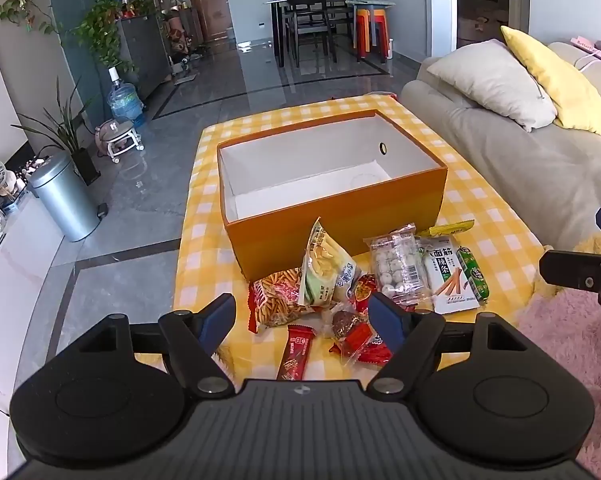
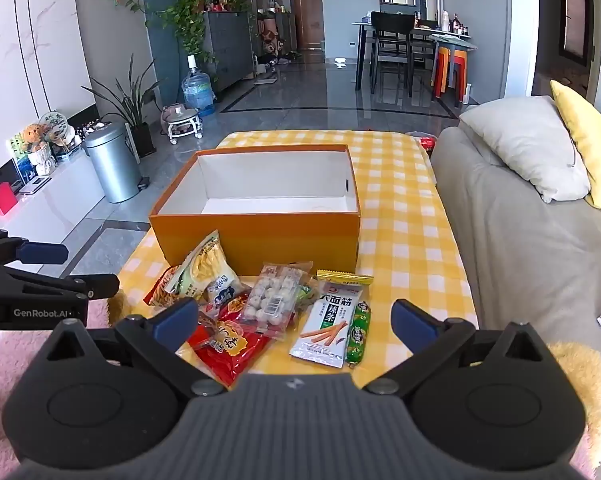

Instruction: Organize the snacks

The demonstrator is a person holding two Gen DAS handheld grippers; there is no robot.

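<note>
An open orange box (image 1: 340, 228) (image 2: 260, 236) with a white empty inside stands on the yellow checked tablecloth (image 1: 204, 256) (image 2: 404, 240). Several snack packs lie in front of it: a green-yellow bag (image 1: 324, 268) (image 2: 204, 268), a clear pack of white balls (image 1: 398, 264) (image 2: 272, 300), a white spicy-strip pack (image 1: 446, 276) (image 2: 328, 328), a green sausage (image 1: 474, 274) (image 2: 358, 334), red packs (image 1: 296, 352) (image 2: 228, 344). My left gripper (image 1: 302, 320) is open just above the near red packs. My right gripper (image 2: 296, 322) is open above the snacks.
A grey sofa (image 1: 520, 152) (image 2: 532, 240) with beige and yellow cushions borders the table on the right. A metal bin (image 1: 66, 196) (image 2: 114, 164) stands on the floor to the left. A pink rug (image 1: 572, 344) lies at the near side.
</note>
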